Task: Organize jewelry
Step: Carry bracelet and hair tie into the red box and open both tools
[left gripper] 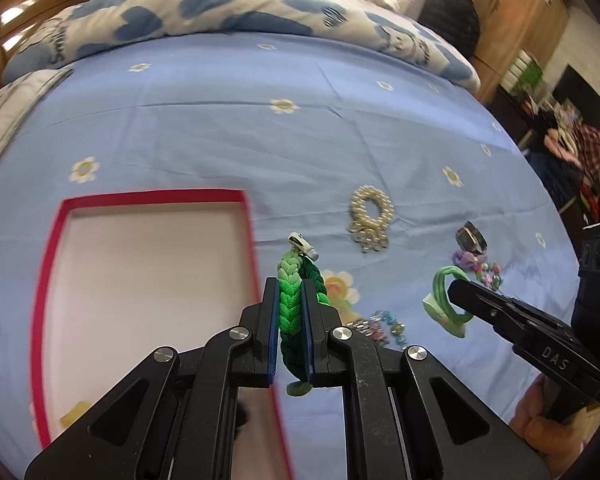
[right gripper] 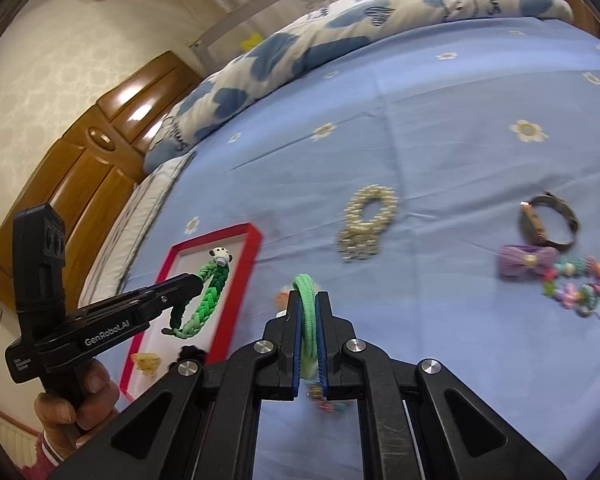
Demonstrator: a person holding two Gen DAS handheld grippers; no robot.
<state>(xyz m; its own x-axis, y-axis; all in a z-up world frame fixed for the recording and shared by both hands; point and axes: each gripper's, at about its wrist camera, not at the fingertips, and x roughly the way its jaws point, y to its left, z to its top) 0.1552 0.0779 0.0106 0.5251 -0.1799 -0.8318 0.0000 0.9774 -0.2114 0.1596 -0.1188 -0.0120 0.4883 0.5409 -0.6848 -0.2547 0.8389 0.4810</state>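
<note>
Two grippers, both busy on my end. Left gripper (left gripper: 289, 300) is pinching the braided green bracelet (left gripper: 290, 304), lifted just past the right edge of the red-rimmed box (left gripper: 44, 280). Right gripper (right gripper: 309, 320) is clamped on a light green hair tie (right gripper: 306, 312), up off the blue bedsheet (right gripper: 440, 152). Lying on the sheet: a pearl scrunchie (right gripper: 366, 216), a watch (right gripper: 548, 220), a purple bow (right gripper: 526, 260) touching a colourful bead bracelet (right gripper: 580, 288).
</note>
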